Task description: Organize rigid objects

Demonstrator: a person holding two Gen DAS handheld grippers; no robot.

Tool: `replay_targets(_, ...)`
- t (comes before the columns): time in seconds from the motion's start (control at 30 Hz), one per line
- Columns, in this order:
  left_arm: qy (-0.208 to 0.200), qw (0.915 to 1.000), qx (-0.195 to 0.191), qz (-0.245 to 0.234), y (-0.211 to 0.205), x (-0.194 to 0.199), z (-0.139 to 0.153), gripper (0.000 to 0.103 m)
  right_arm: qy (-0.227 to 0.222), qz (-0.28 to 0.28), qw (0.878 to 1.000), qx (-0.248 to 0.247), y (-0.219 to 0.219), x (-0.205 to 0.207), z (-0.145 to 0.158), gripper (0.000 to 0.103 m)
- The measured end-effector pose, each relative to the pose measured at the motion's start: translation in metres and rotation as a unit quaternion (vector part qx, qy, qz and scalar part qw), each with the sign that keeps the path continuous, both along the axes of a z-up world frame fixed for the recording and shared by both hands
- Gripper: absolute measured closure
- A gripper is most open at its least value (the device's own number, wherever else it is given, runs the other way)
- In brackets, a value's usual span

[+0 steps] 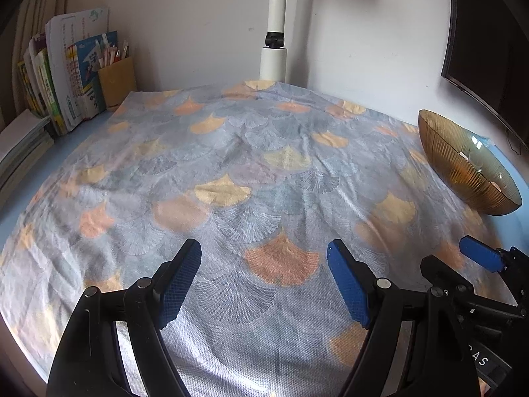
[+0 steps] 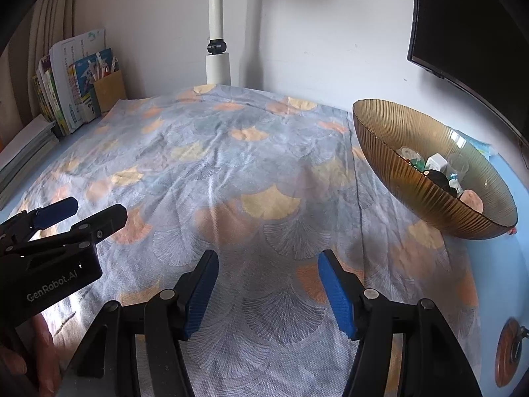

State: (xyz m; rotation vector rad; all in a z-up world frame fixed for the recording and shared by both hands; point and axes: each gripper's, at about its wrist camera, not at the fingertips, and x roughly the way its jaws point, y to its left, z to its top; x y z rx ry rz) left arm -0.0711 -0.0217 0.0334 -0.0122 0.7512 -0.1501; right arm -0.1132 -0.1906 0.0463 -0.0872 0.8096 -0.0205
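Jaws: both pairs are spread wide, with nothing gripped.
Left gripper [image 1: 264, 284]: held above the patterned cloth [image 1: 231, 172].
Right gripper [image 2: 267, 294]: held just beside the left, over the same cloth.
Small rigid objects [image 2: 439, 168]: gathered inside the amber ribbed bowl [image 2: 413, 152] at the cloth's right edge.
Books [image 1: 62, 76]: stood at the back left.

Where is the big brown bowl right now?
The brown bowl sits at the right edge of the patterned cloth, below the dark monitor, in both views, ahead of the right claw.
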Motion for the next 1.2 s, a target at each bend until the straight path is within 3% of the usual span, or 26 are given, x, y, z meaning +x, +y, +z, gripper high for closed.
replay_targets(1.2,-0.011,0.9995,0.030,0.006,-0.0084,-0.0043,0.0004,0.026,0.016,-0.005,1.000,0.008,-0.0021,0.0029,-0.0039,0.040)
